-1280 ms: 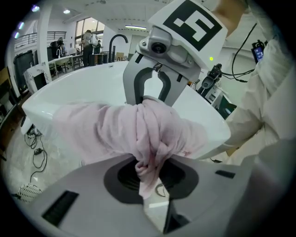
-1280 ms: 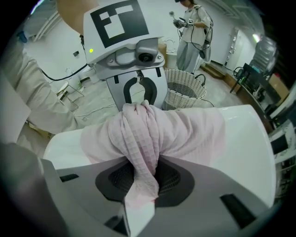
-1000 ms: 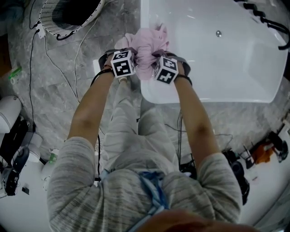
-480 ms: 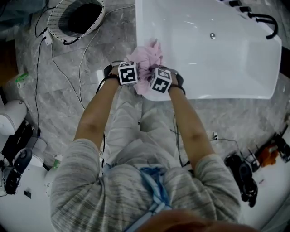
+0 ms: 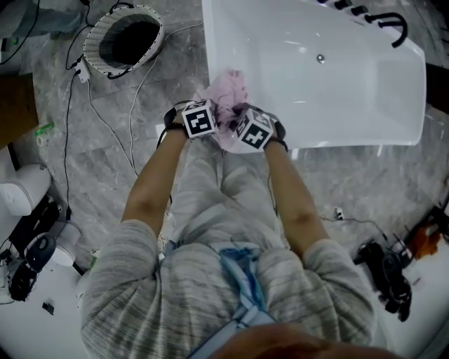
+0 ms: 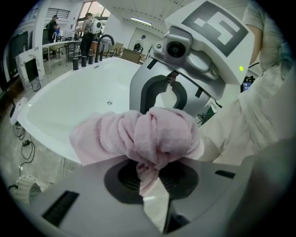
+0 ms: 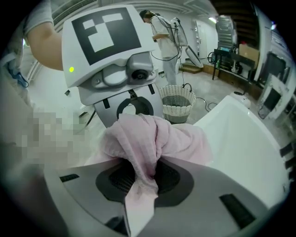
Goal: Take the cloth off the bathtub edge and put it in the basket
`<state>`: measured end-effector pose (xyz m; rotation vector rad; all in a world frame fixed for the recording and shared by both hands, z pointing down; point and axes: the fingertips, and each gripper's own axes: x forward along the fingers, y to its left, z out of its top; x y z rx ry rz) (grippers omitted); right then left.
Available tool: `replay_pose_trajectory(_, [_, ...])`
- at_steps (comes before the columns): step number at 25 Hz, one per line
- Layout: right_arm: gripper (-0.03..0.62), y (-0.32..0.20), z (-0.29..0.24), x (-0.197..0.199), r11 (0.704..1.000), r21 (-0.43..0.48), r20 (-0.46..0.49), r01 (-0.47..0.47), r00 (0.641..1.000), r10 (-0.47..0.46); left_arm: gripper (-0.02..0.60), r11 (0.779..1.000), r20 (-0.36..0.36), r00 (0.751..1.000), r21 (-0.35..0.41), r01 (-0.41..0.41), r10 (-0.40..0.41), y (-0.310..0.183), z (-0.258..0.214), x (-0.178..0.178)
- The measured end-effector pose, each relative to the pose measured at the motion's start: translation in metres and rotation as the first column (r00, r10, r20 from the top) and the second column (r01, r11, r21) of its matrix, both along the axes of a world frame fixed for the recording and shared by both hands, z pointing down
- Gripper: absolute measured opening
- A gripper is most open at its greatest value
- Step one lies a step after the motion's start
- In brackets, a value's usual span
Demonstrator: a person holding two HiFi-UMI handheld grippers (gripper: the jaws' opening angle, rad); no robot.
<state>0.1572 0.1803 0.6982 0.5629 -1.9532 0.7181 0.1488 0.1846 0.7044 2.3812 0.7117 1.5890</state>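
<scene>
A bunched pink cloth [image 5: 226, 97] hangs between my two grippers at the near left corner of the white bathtub [image 5: 330, 91]. My left gripper [image 5: 210, 116] is shut on one end of the cloth [image 6: 152, 139]; its jaws pinch a fold. My right gripper [image 5: 235, 119] is shut on the other end of the cloth [image 7: 148, 139]. The two grippers face each other, almost touching. The white wicker basket [image 5: 125, 41] with a dark inside stands on the floor at the upper left, and also shows as the basket [image 7: 177, 102] in the right gripper view.
Cables [image 5: 105, 126] trail across the grey marble floor [image 5: 91, 154] between me and the basket. A black tap [image 5: 382, 21] sits at the tub's far end. Equipment [image 5: 28, 231] lies at the left, more gear [image 5: 389, 273] at the lower right. People stand in the background.
The view has shifted so the basket has come further into frame. Both grippers, still holding the cloth, have drawn back slightly from over the tub towards its near edge.
</scene>
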Motion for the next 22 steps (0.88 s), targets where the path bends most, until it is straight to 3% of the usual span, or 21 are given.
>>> replay_pose_trajectory(6, [0.105, -0.008, -0.06, 0.013, 0.999, 0.041, -0.034, -0.018, 0.999, 0.02, 0.077, 0.998, -0.001, 1.0, 0.053, -0.019, 0.019, -0.009, -0.053, 0.008])
replay_pose_trajectory(13, [0.104, -0.011, -0.114, 0.022, 0.995, 0.096, -0.039, -0.022, 0.999, 0.026, 0.077, 0.992, -0.048, 0.998, 0.126, -0.026, 0.032, -0.017, -0.113, 0.024])
replay_pose_trajectory(16, [0.106, -0.012, -0.134, 0.027, 0.993, 0.118, -0.037, -0.028, 0.999, 0.033, 0.077, 0.994, -0.017, 1.0, 0.111, -0.006, 0.008, -0.011, -0.124, 0.019])
replay_pose_trajectory(22, [0.104, -0.021, -0.17, 0.035, 0.982, 0.183, -0.041, -0.038, 0.998, 0.047, 0.077, 0.98, -0.085, 0.996, 0.191, 0.055, -0.039, -0.024, -0.165, 0.034])
